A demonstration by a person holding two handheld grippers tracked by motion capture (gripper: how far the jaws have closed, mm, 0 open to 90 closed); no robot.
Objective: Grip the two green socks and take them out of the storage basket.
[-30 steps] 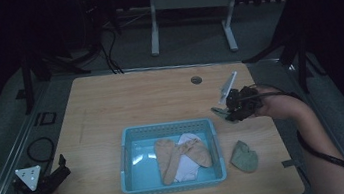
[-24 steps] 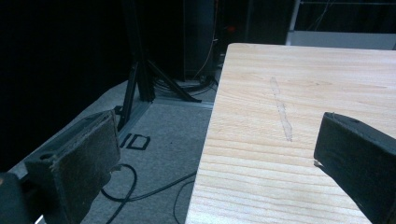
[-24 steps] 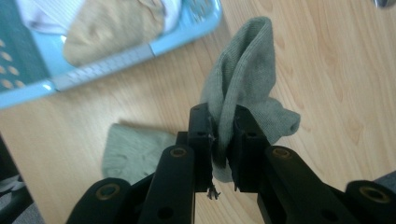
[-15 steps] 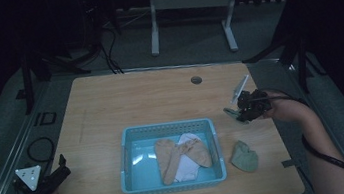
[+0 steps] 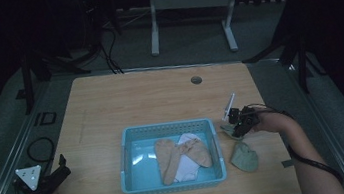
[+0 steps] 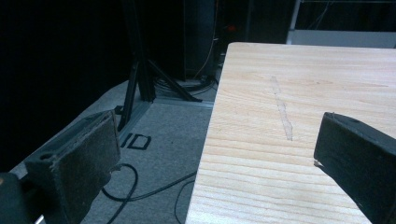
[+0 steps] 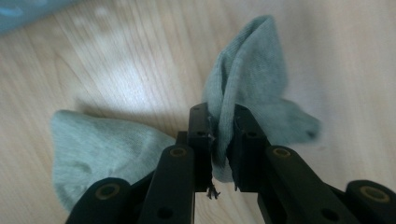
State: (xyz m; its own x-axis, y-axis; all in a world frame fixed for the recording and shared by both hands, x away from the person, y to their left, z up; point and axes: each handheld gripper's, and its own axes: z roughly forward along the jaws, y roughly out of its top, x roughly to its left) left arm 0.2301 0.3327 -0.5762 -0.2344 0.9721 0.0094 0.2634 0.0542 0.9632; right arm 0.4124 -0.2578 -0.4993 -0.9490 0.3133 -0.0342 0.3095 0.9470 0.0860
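Counter: pale wood, rect., small round hole at far edge, centre-right.

Basket: light blue plastic, near-centre of counter. Contents: tan socks laid over white cloth, both flat on basket floor.

Green sock: on counter, just right of basket, near edge. Flat, crumpled.

Second green sock: right of basket, farther than the flat one. In right gripper view, folded ridge of fabric stands up btwn the jaws; loose ends spread on counter wood to either side. Flat part lies to the left in that view.

Right tongs: over counter, just right of basket's far-right corner, pointed down. Pressed together, pinching second green sock at a fold. Hand and forearm enter from near right.

Left tongs: at near-left counter edge, low, resting approx. level. Spread wide, nothing btwn. Left gripper view: one jaw over floor, other over counter corner.

Grey 3-cornered plate: atop left tongs, off counter edge.
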